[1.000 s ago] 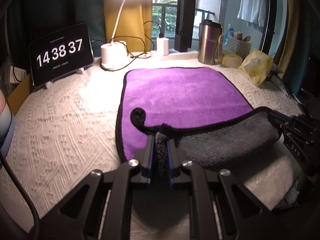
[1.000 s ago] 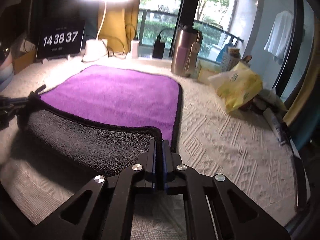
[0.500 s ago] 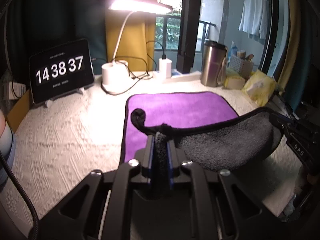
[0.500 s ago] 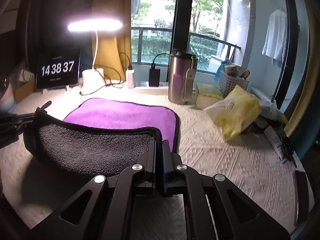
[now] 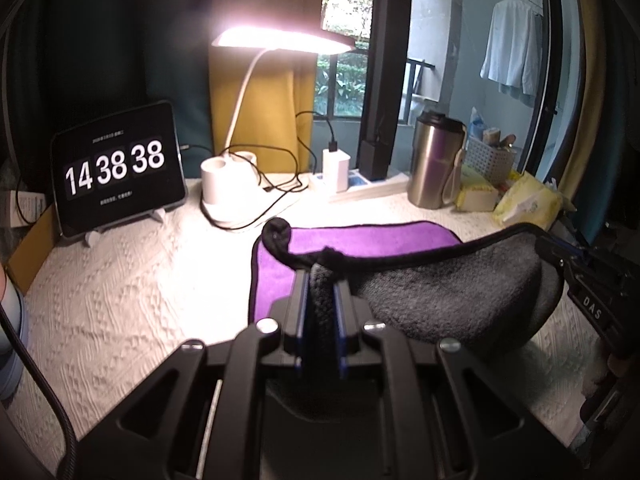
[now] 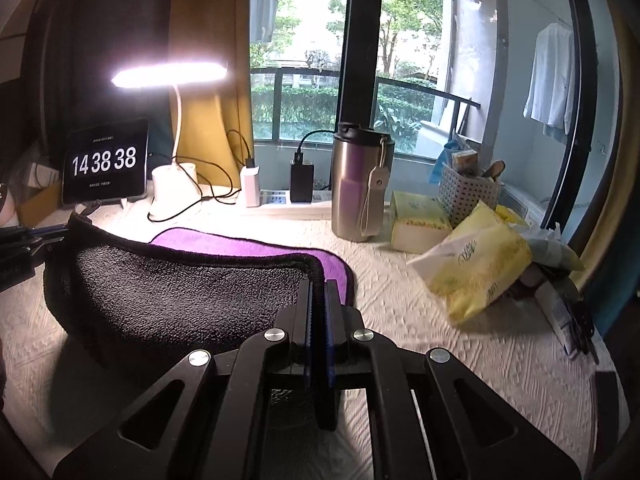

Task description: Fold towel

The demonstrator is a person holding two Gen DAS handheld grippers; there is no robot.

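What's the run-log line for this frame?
step: folding | left gripper: shut on towel corner | right gripper: shut on other corner | near edge lifted, grey side showing | far part on table

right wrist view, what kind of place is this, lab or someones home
Most likely a home, perhaps a desk by a balcony window: a lit desk lamp, a tablet clock, a steel tumbler, and a shirt hanging outside.
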